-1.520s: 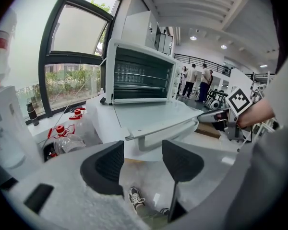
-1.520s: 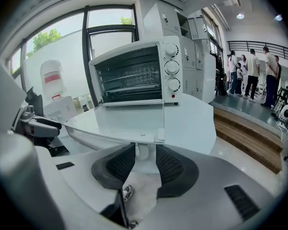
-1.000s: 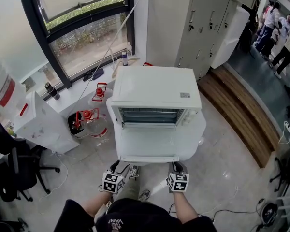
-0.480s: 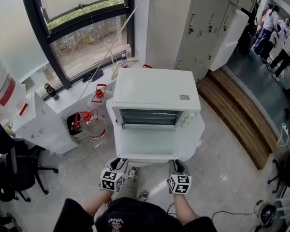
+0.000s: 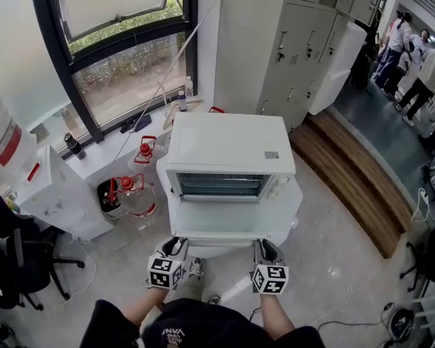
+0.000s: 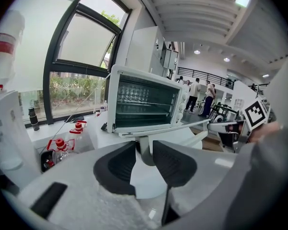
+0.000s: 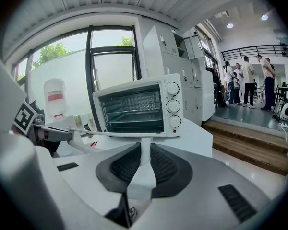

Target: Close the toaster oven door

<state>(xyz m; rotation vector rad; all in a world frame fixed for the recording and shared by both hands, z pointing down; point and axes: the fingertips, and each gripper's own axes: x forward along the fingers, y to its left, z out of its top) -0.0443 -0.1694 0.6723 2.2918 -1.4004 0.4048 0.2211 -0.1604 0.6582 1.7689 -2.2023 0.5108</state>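
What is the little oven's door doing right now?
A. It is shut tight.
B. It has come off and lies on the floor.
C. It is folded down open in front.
C: the door lies folded down flat in front of the oven, so the wire rack inside is in plain sight.

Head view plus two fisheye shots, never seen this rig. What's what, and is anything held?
No robot: a person holds a handheld gripper in each hand. The head view looks down from a head camera; each gripper view rides on its gripper. A white toaster oven stands on a white table, its door open and flat. The right gripper is clamped on the door handle. The fingers of the left gripper are closing around that handle, not pressing yet.
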